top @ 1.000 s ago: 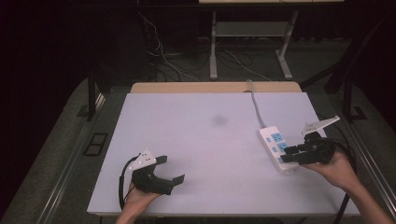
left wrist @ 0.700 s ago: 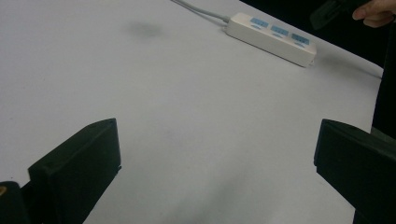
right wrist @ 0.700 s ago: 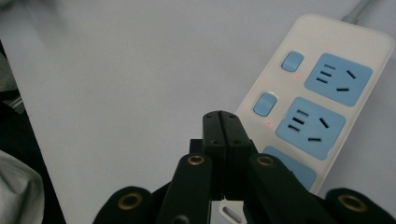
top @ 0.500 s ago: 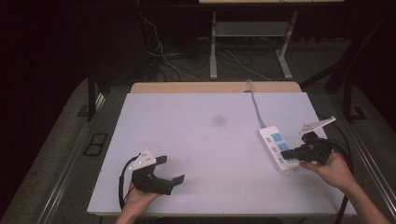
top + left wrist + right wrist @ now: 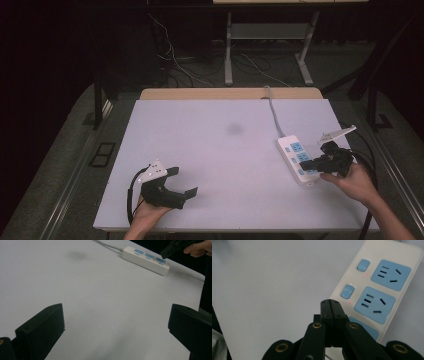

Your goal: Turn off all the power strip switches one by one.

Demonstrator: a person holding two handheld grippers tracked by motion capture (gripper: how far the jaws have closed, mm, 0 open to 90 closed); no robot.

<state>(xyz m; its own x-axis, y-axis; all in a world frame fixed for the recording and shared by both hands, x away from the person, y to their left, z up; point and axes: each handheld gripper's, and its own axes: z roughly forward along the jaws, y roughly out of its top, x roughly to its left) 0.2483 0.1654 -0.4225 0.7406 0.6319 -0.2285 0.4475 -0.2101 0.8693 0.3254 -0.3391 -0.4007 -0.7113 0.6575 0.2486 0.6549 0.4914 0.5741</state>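
The right gripper (image 5: 311,163) has its jaws pressed together with nothing between them, tips over the near end of the one power strip (image 5: 299,160) at the table's (image 5: 215,150) right side. The left gripper (image 5: 182,183) rests near the front left, jaws spread wide and empty. The right gripper view resolves two blue buttons (image 5: 347,291), each with a red dot, beside three blue sockets (image 5: 375,304). No legible writing.
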